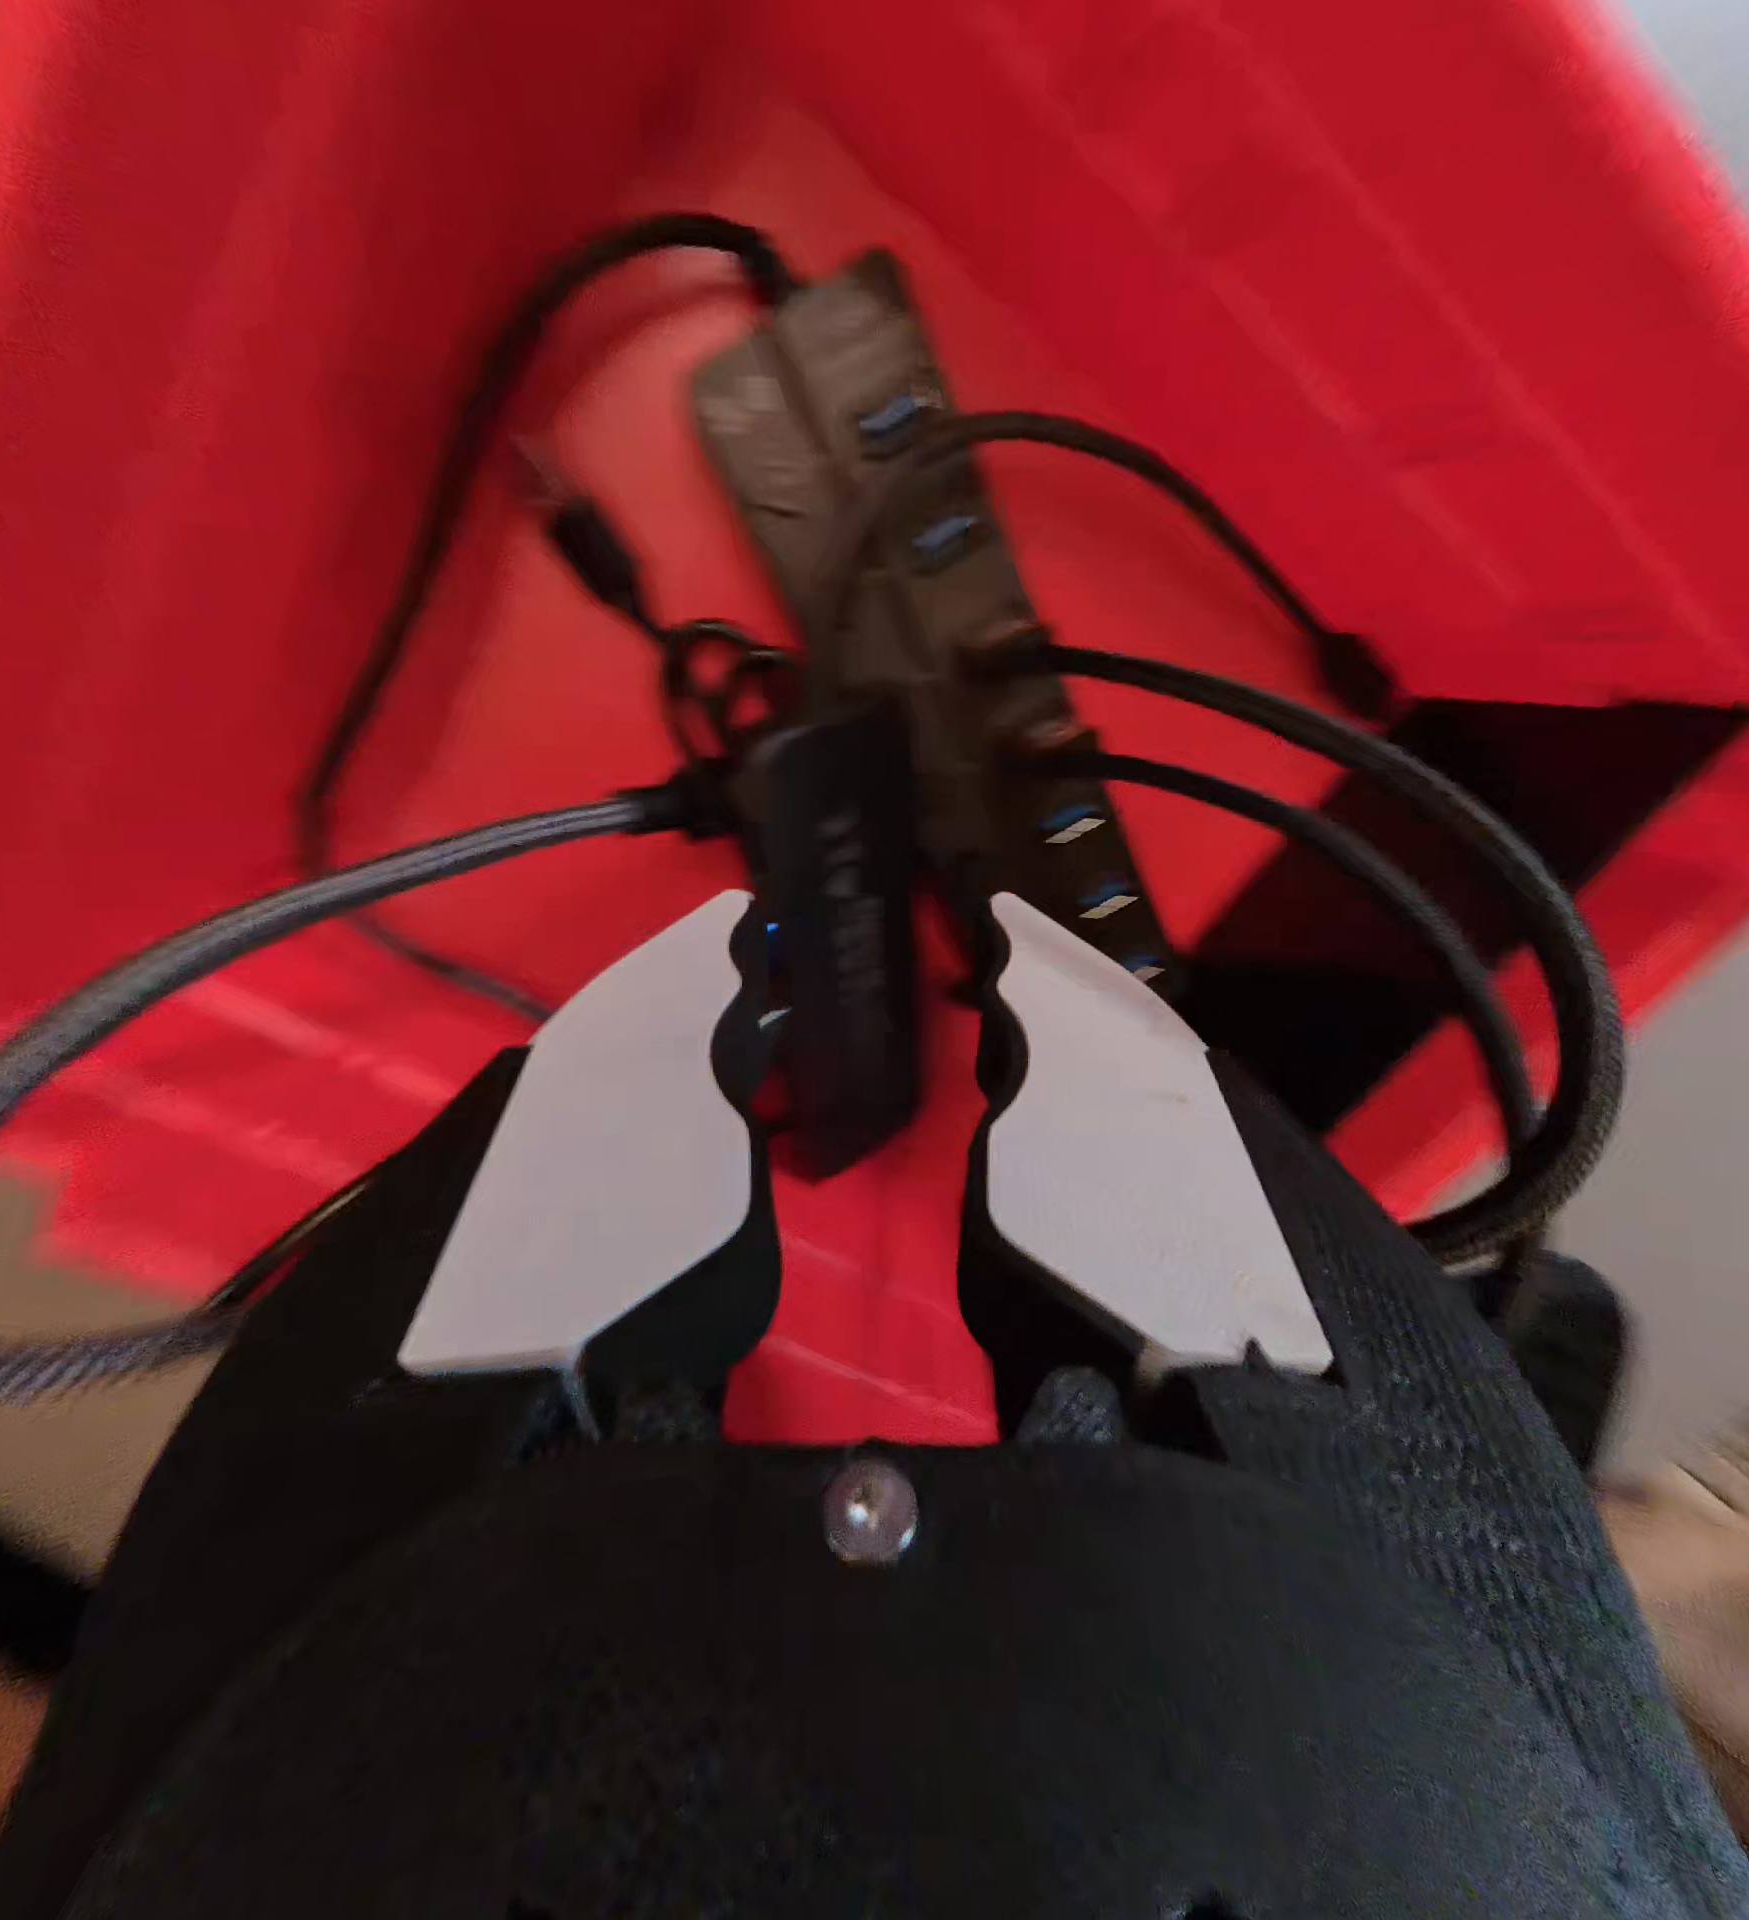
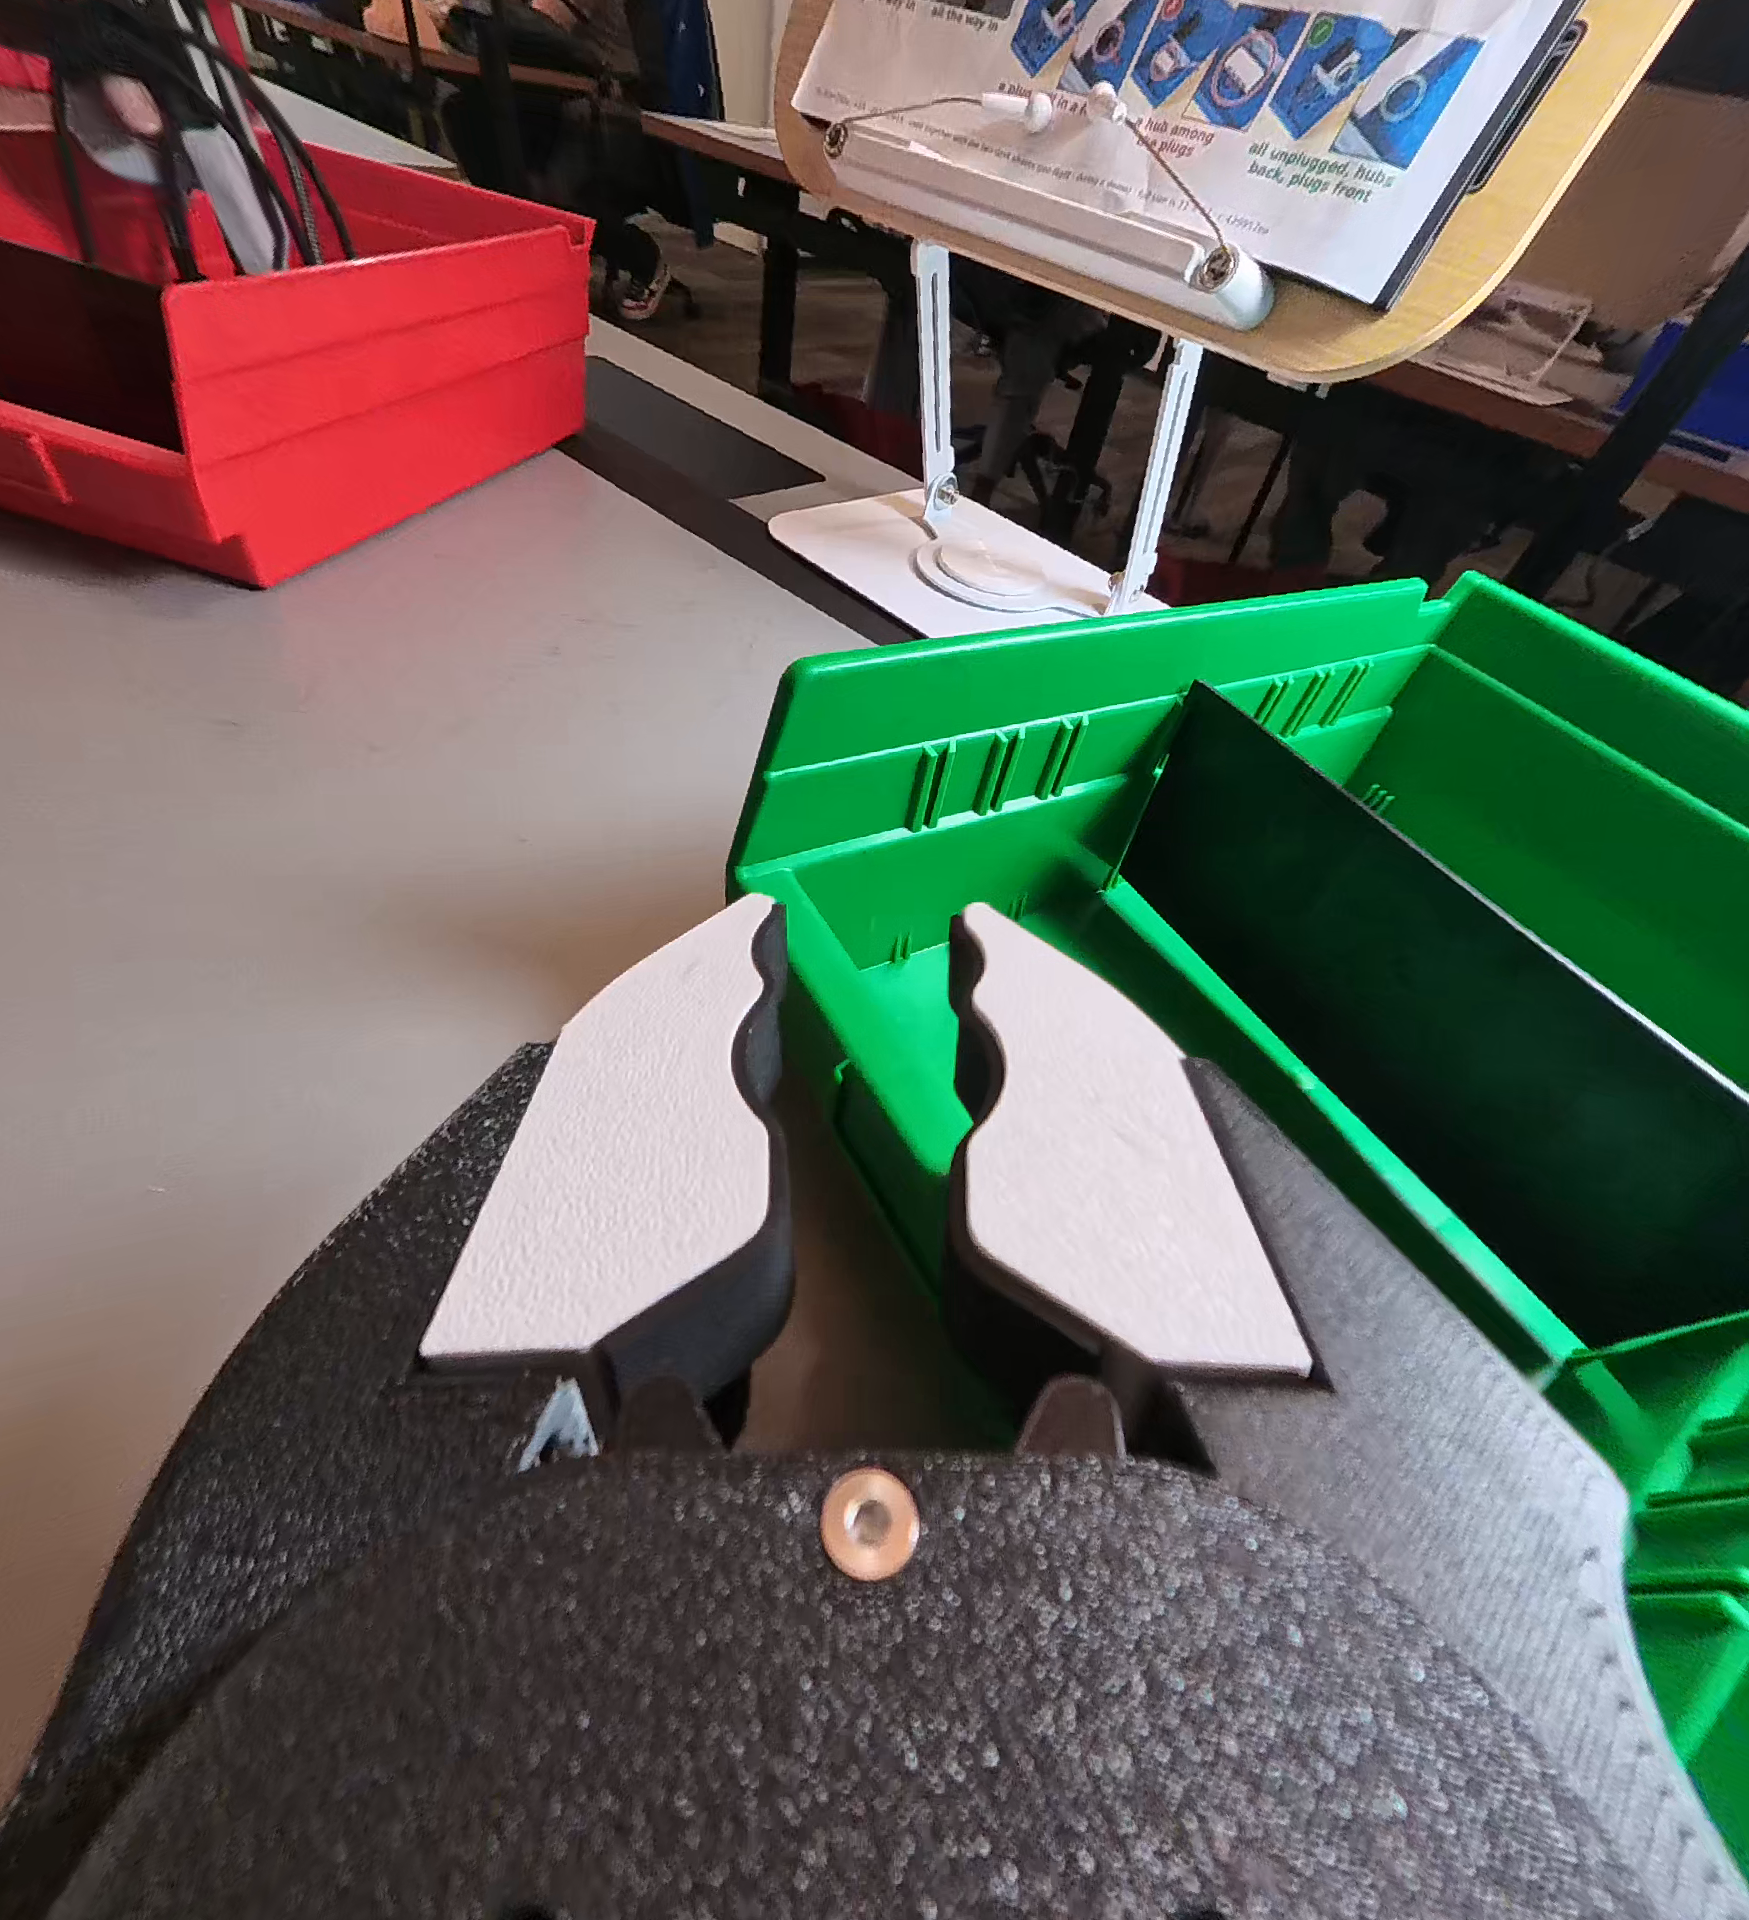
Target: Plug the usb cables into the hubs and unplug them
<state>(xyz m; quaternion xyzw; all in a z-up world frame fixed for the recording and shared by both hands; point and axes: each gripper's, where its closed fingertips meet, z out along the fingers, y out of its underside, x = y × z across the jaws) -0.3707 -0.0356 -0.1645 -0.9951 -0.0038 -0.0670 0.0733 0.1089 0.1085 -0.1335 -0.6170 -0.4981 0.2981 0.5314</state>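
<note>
In the left wrist view, blurred by motion, a long dark hub (image 1: 849, 416) with blue ports lies in a red bin (image 1: 226, 416). Two black cables (image 1: 1421, 831) are plugged into its right side. A shorter black hub (image 1: 839, 831) lies against its near end, with a grey braided cable (image 1: 278, 914) leading off to the left. My left gripper (image 1: 870, 914) is open, its fingers on either side of the black hub's near end. A loose plug (image 1: 595, 551) lies left of the long hub. My right gripper (image 2: 865, 914) is open and empty at the near corner of a green bin (image 2: 953, 727).
The green bin has a black divider (image 2: 1421, 987) and shows nothing else inside. The red bin (image 2: 371, 343) stands far left on the grey table (image 2: 278, 831), with cables rising out of it. A stand holding an instruction sheet (image 2: 1109, 208) is behind the green bin.
</note>
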